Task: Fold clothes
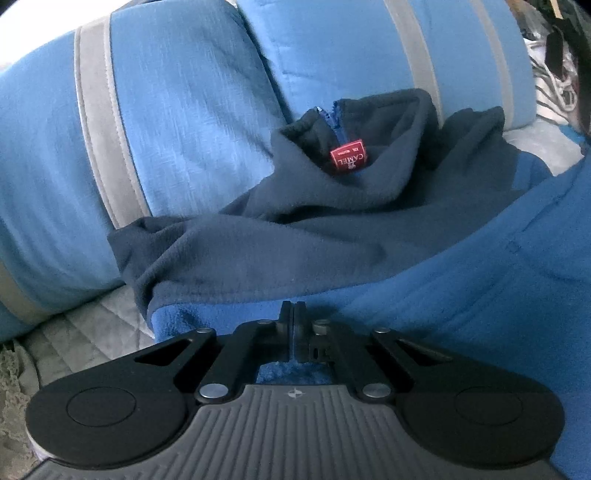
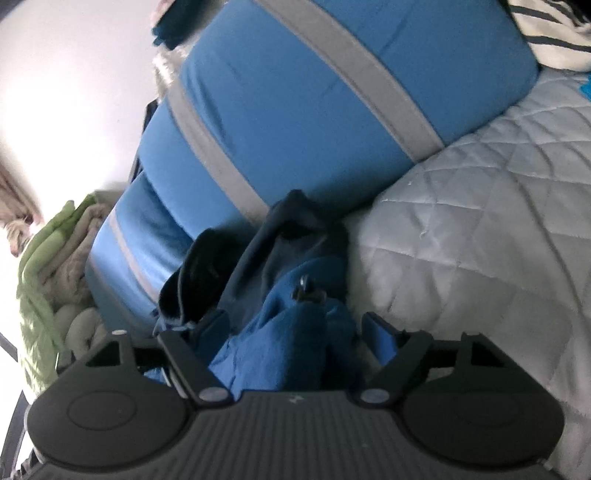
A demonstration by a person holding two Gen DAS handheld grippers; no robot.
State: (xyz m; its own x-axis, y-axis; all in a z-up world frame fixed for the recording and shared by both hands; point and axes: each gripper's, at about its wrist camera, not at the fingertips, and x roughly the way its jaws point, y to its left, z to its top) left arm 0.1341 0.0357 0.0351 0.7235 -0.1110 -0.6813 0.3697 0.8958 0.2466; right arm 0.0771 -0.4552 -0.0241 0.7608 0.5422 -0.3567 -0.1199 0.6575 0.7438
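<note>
A fleece jacket [image 1: 332, 221] lies crumpled on the sofa seat, its navy lining turned up, with a red label [image 1: 349, 157] inside the collar and a blue zipper [image 1: 338, 118]. Its bright blue outer side [image 1: 461, 288] spreads to the right. My left gripper [image 1: 293, 319] is shut, pinching the jacket's blue edge near the front. In the right wrist view the same jacket [image 2: 280, 339] bunches up between the fingers of my right gripper [image 2: 295, 334]. Those jaws stand wide, and the fingers [image 2: 208, 330] flank the fabric without clearly pressing it. A zipper pull [image 2: 304, 286] shows on the bunch.
Blue back cushions with grey stripes [image 1: 166, 110] [image 2: 295, 92] stand right behind the jacket. A quilted grey cover [image 2: 480, 203] runs over the seat. Folded green and beige blankets [image 2: 48, 258] are stacked at the far left, and a striped cloth [image 2: 546, 33] lies at the top right.
</note>
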